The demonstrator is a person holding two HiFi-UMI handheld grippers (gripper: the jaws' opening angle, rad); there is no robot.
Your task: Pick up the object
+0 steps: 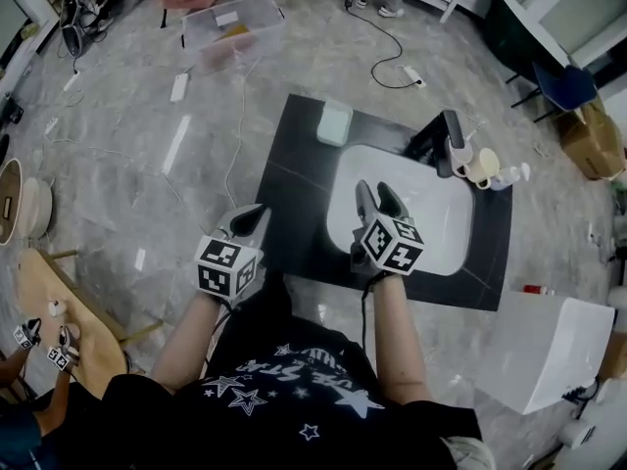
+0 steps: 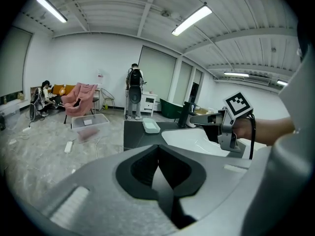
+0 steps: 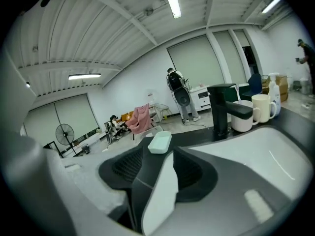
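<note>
The black counter [image 1: 294,213] carries a white sink [image 1: 446,218] across its right half; the left strip is bare, with open floor on the left and near sides.

Left claw [image 1: 255,213] hangs at the counter's left edge, clenched with nothing in it; its own view shows the jaws meeting [image 2: 158,163].

Right claw [image 1: 377,196] is above the near part of the sink, also clenched and empty [image 3: 162,168].

A pale green tray [image 1: 334,123], the likely object, lies at the far left of the counter, well apart from both claws [image 3: 160,142].

A black faucet [image 1: 446,135] and mugs [image 1: 480,167] stand behind the sink. A clear bin [image 1: 233,27] sits on the floor beyond.
</note>
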